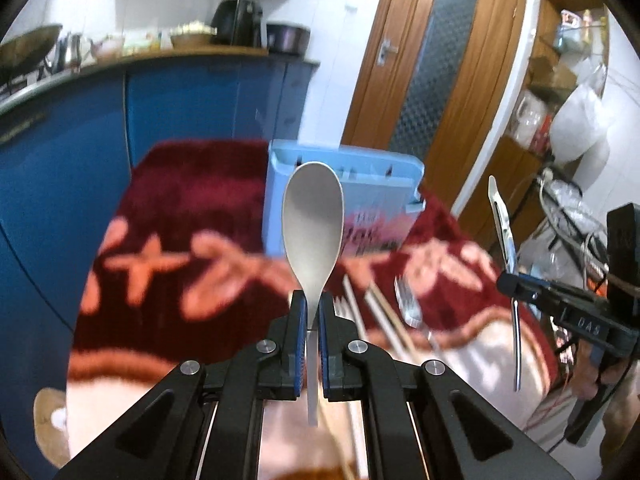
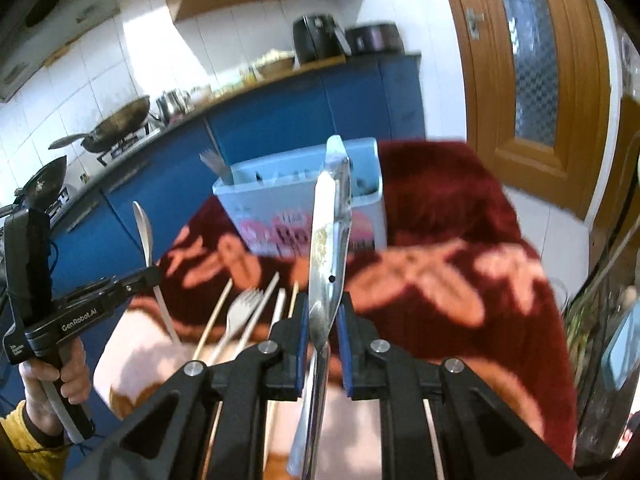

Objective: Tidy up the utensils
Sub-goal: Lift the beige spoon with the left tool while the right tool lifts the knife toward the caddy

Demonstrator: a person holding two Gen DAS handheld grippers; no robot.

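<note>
Nearest: left gripper (image 1: 313,312) clamped on the neck of a beige spoon (image 1: 313,220), bowl up toward 12 o'clock, handle tail hanging below the pads. Grip is thin and low on the handle, so the spoon could pivot or slip if the wrist swings fast.

Right gripper (image 2: 323,320) pinches a metal peeler-like utensil (image 2: 330,240), blade end toward 12; can't tell exactly what tool it is. Surface is shiny and tapered, so it looks likely to slide through the pads.

Just beyond, at 11 o'clock in the right wrist view: a beige fork (image 2: 240,312) and chopsticks (image 2: 256,312) lying loose on the red blanket (image 2: 440,200). The soft cloth could snag the tips on the next pickup.

Farther, at 12: the blue utensil holder (image 2: 296,200), upright, one fork already in its left slot. Risk: both tools arrive together and collide at the rim, or a long handle tips the light box.
</note>
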